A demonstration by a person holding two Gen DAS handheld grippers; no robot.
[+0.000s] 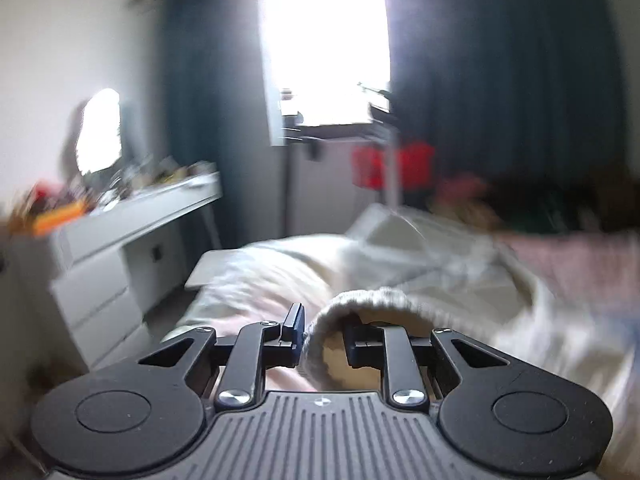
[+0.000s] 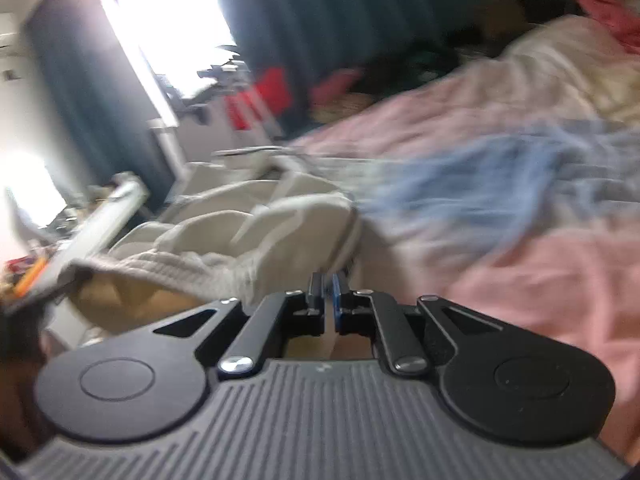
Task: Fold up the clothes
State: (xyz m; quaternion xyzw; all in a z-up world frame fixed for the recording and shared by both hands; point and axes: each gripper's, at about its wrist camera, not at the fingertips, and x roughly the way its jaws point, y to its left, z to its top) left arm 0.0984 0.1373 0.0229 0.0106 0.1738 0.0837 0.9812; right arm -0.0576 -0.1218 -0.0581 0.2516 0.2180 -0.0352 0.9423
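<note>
A cream knitted garment lies over the bed, its ribbed hem looped between the fingers of my left gripper. The left jaws stand apart with the hem's edge draped over the right finger. In the right wrist view the same cream garment stretches from the left toward my right gripper, whose jaws are pressed together on its ribbed edge. A blue garment lies blurred on the pink bedspread beyond. Both views are motion-blurred.
A white dresser with clutter on top stands left of the bed. A bright window sits between dark teal curtains. A stand with red items is at the bed's far side. More clothes lie piled at the bed's far end.
</note>
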